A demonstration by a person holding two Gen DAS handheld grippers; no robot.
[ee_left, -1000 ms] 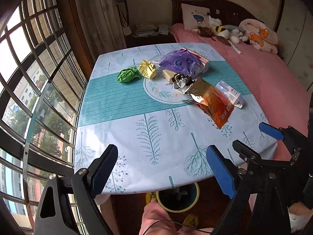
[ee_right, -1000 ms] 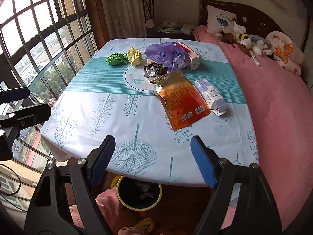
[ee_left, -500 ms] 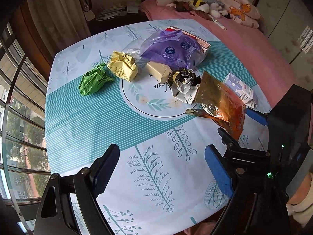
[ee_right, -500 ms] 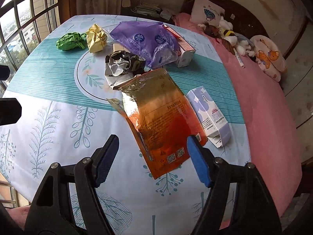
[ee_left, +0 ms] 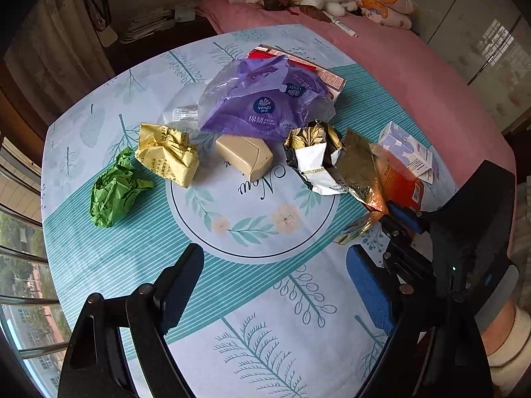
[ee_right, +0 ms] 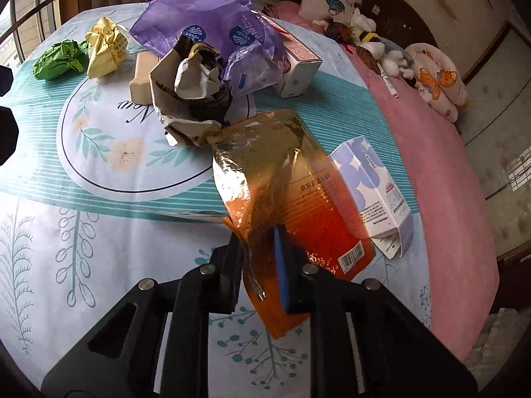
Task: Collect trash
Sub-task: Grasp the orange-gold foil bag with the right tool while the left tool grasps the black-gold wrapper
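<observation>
Left wrist view: the left gripper [ee_left: 275, 275] hangs spread and empty over the table [ee_left: 99, 248]'s near edge, while the right gripper [ee_left: 398, 219] at the right edge largely hides the orange foil bag [ee_left: 398, 182]. Right wrist view shows more: the right gripper [ee_right: 259, 262] is closing, pinching that orange foil bag [ee_right: 298, 205], whose near end its fingers cover, beside a white carton [ee_right: 375, 195].

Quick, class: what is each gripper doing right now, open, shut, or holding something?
Left gripper: open, holding nothing.
Right gripper: jaws closing on the orange foil pouch.
</observation>
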